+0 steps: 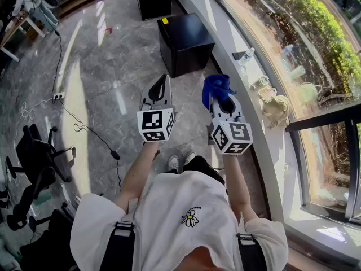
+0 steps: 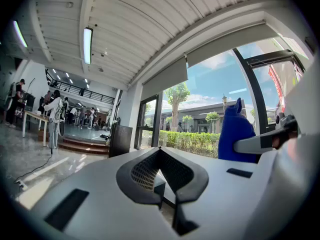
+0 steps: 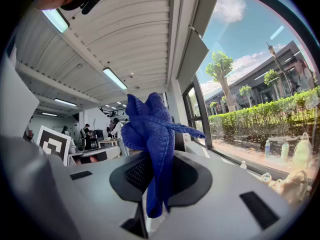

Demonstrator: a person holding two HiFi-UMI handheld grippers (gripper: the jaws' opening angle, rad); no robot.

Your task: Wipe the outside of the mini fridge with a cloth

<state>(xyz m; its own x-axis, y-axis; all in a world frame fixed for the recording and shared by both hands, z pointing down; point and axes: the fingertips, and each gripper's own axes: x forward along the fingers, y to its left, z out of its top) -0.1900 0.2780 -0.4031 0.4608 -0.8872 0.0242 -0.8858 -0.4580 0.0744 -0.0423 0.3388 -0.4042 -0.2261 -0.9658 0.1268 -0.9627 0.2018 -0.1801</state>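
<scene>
now | right gripper [image 3: 152,159] is clamping the soft, light blue cloth [image 3: 147,119], which is bunching limply above the jaws | left gripper [image 2: 159,153] is hanging closed and empty | mini fridge [image 1: 185,41] is sitting on the floor ahead, rigid and smooth-sided

right tongs [image 3: 156,184] pinch a bunched blue cloth [image 3: 150,134], standing upright.
</scene>
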